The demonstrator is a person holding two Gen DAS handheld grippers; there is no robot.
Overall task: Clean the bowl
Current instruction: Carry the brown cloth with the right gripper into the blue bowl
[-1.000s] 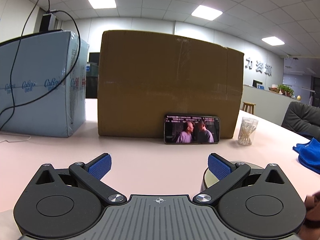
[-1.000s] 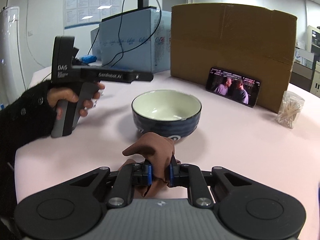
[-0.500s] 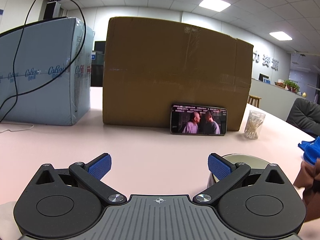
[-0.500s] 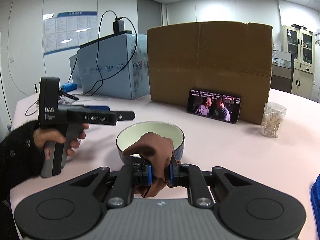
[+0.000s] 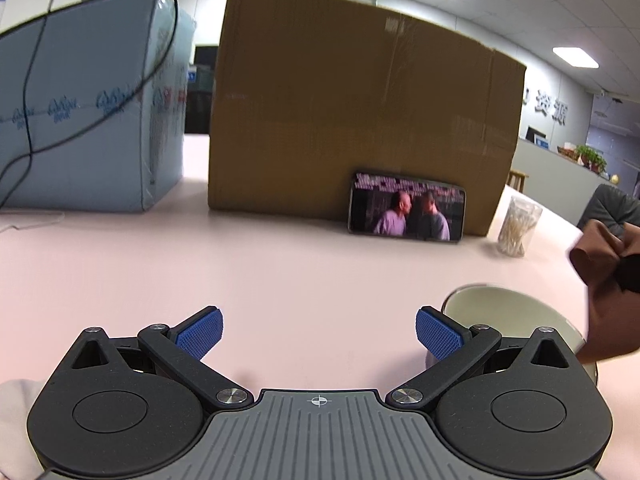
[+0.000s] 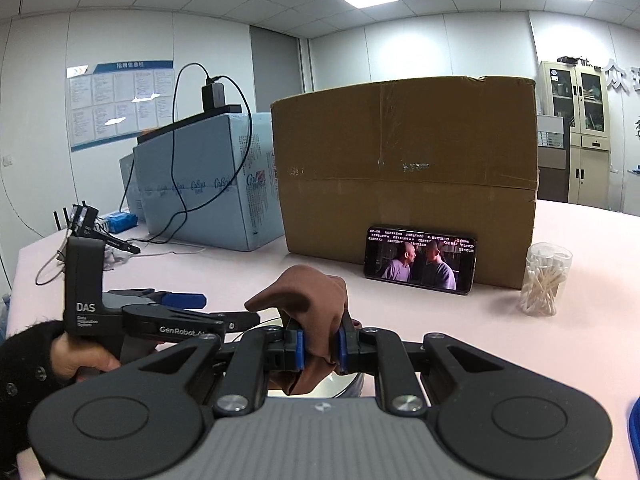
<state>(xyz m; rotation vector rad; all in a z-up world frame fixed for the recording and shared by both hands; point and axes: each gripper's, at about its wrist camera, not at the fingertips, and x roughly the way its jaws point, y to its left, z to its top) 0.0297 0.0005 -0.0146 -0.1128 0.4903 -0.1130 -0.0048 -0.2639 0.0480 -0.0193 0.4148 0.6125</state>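
Note:
The bowl [image 5: 500, 308], dark outside and cream inside, stands on the pink table just right of my left gripper [image 5: 319, 336], which is open with nothing between its blue pads. My right gripper [image 6: 319, 350] is shut on a bunched brown cloth [image 6: 308, 292]. It hovers right over the bowl [image 6: 344, 384], so only slivers of the bowl show under its fingers. In the left wrist view the brown cloth [image 5: 604, 280] hangs above the bowl's right rim. A hand [image 6: 80, 360] in a black sleeve holds the left gripper [image 6: 226, 308] level, to the left of the bowl.
A large cardboard box [image 6: 404, 176] stands at the back with a phone [image 6: 420, 264] playing video propped against it. A jar of cotton swabs [image 6: 544, 280] stands at the right. A blue wrapped package [image 6: 208, 180] with a charger and cable is at the back left.
My right gripper has risen and moved forward with the cloth, so the bowl went from ahead of it to underneath. The left view has swung right and down, showing more of the bowl.

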